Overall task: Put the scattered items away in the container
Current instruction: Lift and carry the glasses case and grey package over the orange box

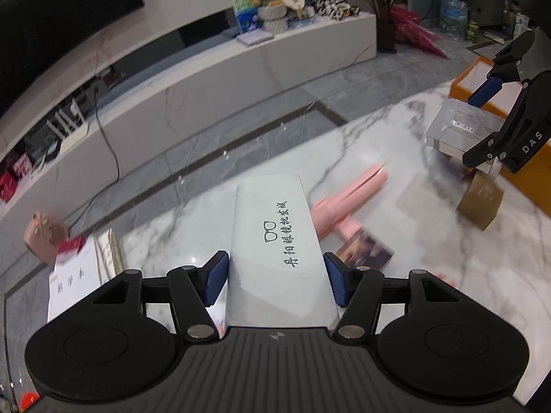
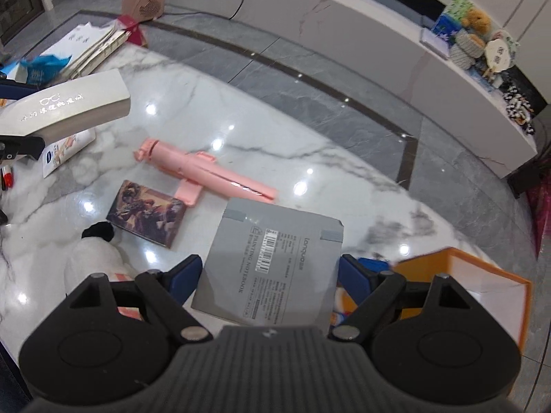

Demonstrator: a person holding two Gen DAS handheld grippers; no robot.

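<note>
My left gripper (image 1: 275, 280) is shut on a white glasses case (image 1: 272, 241) with black lettering, held above the marble floor. The case (image 2: 69, 106) also shows at the left of the right wrist view. My right gripper (image 2: 270, 275) is shut on a grey notebook pack (image 2: 272, 265), its blue pads pressed on both sides. That gripper (image 1: 482, 124) and its pack (image 1: 461, 130) appear at the right edge of the left wrist view. The orange container (image 2: 482, 275) stands open just right of the pack. A pink selfie stick (image 2: 206, 172) lies on the floor.
A picture-printed box (image 2: 148, 213), a white plush toy (image 2: 93, 254) and a brown tape roll (image 1: 480, 203) lie on the floor. Books (image 2: 89, 48), a blue packet (image 2: 44, 67) and a pink heater (image 2: 143, 1) sit far left. A long white TV bench (image 1: 241, 69) runs behind.
</note>
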